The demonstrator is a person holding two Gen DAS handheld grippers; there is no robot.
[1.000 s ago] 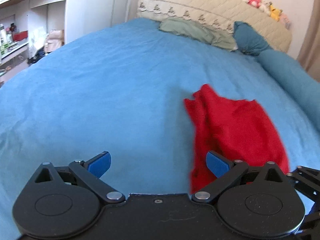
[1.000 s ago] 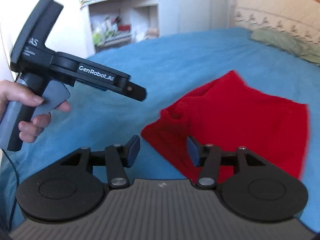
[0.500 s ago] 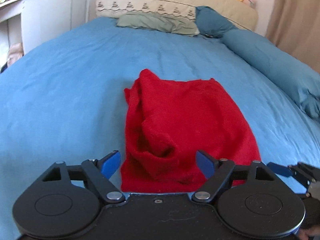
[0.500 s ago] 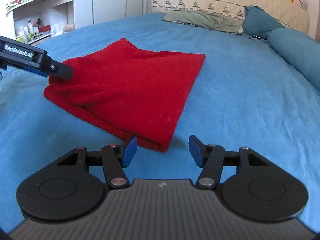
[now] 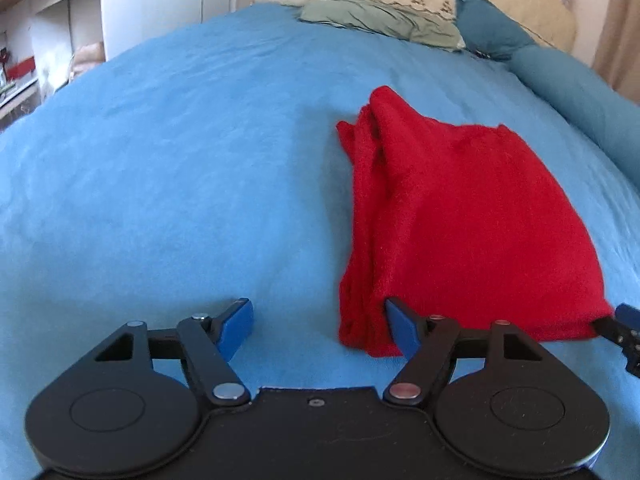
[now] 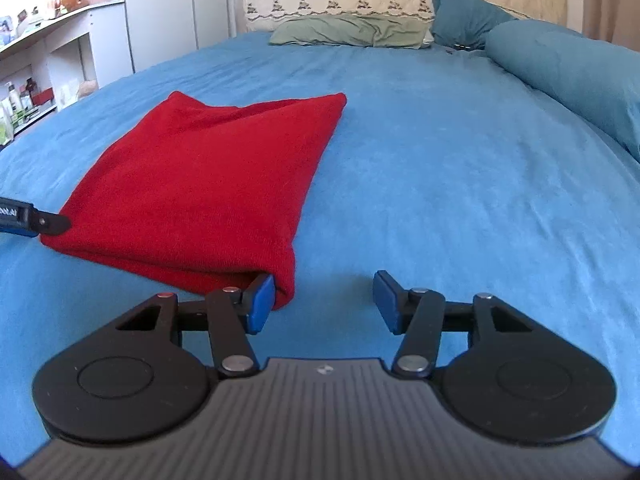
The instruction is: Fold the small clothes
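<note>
We see the red garment (image 5: 460, 216) lying on the blue bedspread (image 5: 180, 168), already doubled over into a rough rectangle, so at least one fold looks done. Its left side is bunched in loose ridges and the far left corner sticks up, so we judge that tidying or another fold remains.

Our left gripper (image 5: 318, 330) sits at the garment's near left corner. Its jaws are closing but stand well apart, with the right pad against the cloth edge and the left pad over bare bedspread; nothing is pinched. Our right gripper (image 6: 324, 300) sits at the near right corner, jaws closing too but with a wide gap, the left pad tucked at the cloth's folded edge and the right pad over bare bedspread; it holds nothing.

The left wrist view shows the bunched left side, which the right wrist view hides. The right wrist view shows the smooth top layer and clean right fold, plus the green pillow (image 6: 348, 30) and the shelves (image 6: 44, 80) at far left.
</note>
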